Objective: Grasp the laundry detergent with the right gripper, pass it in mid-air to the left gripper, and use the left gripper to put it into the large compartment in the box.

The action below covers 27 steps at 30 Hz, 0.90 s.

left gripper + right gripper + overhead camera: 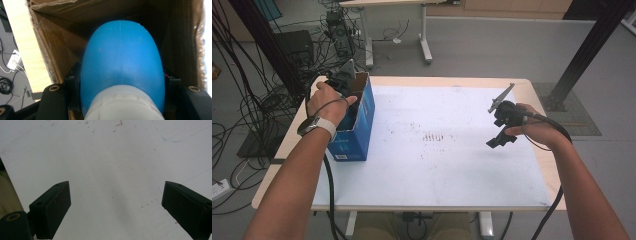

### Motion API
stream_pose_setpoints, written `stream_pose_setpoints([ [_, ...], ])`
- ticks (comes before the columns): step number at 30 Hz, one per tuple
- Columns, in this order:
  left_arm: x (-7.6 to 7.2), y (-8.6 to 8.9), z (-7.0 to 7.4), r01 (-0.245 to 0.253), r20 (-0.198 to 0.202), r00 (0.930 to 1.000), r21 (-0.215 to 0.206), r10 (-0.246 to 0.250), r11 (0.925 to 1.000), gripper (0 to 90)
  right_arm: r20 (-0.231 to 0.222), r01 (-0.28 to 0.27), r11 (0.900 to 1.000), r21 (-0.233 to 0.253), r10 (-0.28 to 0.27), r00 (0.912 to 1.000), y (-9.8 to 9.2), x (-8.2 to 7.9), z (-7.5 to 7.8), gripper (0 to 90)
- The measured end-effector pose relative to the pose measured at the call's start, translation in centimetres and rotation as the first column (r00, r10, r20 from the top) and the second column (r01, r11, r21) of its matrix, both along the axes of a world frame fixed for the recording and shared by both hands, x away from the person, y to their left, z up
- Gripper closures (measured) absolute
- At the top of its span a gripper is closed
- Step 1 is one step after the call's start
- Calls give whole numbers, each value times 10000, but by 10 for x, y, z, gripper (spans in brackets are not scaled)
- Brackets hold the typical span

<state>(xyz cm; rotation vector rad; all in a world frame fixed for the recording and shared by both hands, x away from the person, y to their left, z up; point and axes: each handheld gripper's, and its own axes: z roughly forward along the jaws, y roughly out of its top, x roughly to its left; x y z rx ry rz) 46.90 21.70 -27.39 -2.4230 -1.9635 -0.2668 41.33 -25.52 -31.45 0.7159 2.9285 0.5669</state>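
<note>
**Blue bottle halfway into the box**

The left claw (120, 100) grips one blue bottle (121, 65) inside the open mouth of the single cardboard box (357, 125) at the bench's (437, 165) left edge. Release is seemingly left to do. The right claw (115, 207) hovers wide apart, holding nothing.

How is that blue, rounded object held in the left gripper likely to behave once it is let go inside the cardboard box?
The blue object looks smooth and domed, so it could slip in the left gripper under a loose grip. Its curved shape suggests it may roll or rock when released. The cardboard box has close walls, which would probably stop it quickly.
</note>
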Motion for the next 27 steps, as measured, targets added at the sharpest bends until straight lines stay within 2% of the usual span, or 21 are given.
stream_pose_setpoints([
  [27, 0, 4, -3, -44, -37, 10000, -109, 44, 9999, 374, -45, -16, 10000, -6, 16, 10000, 1, -1, -1, 86],
])
